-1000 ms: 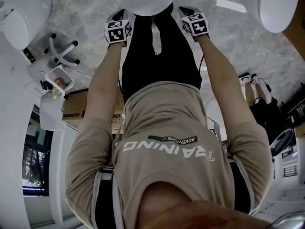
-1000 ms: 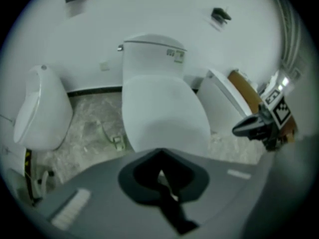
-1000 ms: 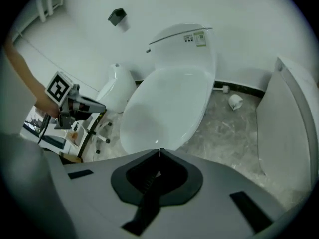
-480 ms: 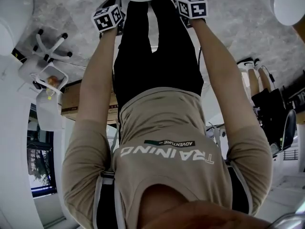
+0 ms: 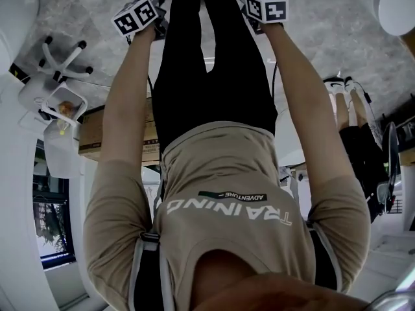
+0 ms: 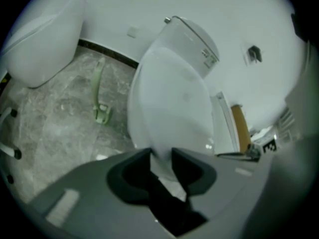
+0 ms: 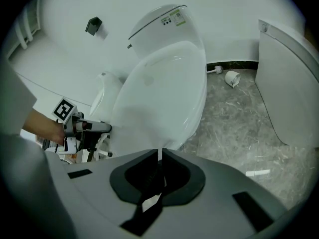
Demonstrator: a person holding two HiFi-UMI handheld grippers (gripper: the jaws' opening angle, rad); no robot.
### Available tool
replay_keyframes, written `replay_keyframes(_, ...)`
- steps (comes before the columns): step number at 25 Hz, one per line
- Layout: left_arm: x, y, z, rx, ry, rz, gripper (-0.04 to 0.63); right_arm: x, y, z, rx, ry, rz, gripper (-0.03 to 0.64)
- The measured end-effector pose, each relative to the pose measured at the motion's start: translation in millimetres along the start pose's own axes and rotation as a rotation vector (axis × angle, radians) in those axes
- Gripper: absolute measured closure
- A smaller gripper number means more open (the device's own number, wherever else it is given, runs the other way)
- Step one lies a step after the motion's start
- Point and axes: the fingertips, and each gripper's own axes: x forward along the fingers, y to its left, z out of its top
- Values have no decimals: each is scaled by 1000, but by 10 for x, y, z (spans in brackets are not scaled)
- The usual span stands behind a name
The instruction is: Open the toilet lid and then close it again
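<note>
Left hand-held gripper (image 6: pixel 157 156) has its jaws apart, having just been opening. The front edge of the toilet lid (image 6: pixel 169 103) stands between them, and the pads are not pressing on it. Right hand-held gripper (image 7: pixel 160 156) has its jaws almost together, pinching that lid's thin rim. From each gripper the white lid runs toward twelve o'clock, lowered over the bowl. The tank (image 7: pixel 162 26) stands upright behind it against the white wall. Grey marbled floor (image 7: pixel 234 123) lies around the base. In the left gripper view a second white toilet (image 6: pixel 45 39) stands at ten o'clock, well apart. A green object (image 6: pixel 101 111) lies on the floor between the two.
</note>
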Motion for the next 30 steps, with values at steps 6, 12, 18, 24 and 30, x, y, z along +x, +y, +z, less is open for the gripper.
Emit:
replay_keyframes(6,57,63,-36,-95,-2,-39,428,97,-25,-24,-16,1,-3,606)
replay_keyframes(12,52,-12,-11,-83,20,-136,462,80,68,-23,-49,27,15,606)
replay_keyframes(18,110,-16,-35,-32,113,-182,449,117,16,-76,-61,43,11,606)
replay_keyframes(24,53,-32,-48,-55,187,-209,466,103,207,-159,-79,62,32,606)
replay_keyframes(30,-79,-72,-17,-68,176,-282,482,100,426,-252,-116,81,61,606)
